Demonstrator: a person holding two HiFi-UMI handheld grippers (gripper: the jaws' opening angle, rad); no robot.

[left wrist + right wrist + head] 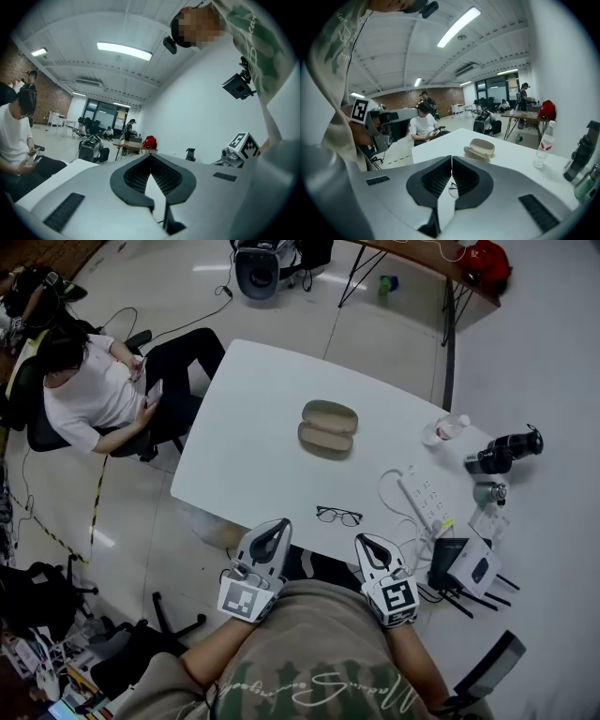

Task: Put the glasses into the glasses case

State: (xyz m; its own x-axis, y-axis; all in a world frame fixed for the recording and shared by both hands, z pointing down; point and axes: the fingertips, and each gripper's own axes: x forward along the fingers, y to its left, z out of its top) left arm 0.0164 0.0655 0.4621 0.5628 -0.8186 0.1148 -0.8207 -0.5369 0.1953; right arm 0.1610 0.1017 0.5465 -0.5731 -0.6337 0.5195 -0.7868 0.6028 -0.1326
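Head view first: where are your tongs?
– Both are held low against my body at the near edge of the white worktop [253, 418]. My left tongs [277, 525] are on the left and my right tongs [367, 542] on the right, each with its marker cube toward me.

Are they gripping anything?
– No. In the left gripper view the left tongs [150, 157] are pressed together at the tips with nothing between them. The right gripper view shows the same for my right tongs [451, 158]: tips meeting, nothing held.

And the glasses?
– The glasses [338, 516] lie flat on the worktop near its front edge, just ahead of the tongs and roughly between them, touching neither. In the right gripper view I can see the glasses [453, 189] through the gap below the closed tips.

The case?
– The glasses case [328, 427] lies open toward the middle of the worktop, beyond the glasses and well apart from them. It also shows in the right gripper view [480, 148].

Anything else around?
– A water bottle [448, 428], a power strip [427, 500] and a camera [506, 448] are at the right end. A seated person [89, 385] in a white top is off the far left corner.
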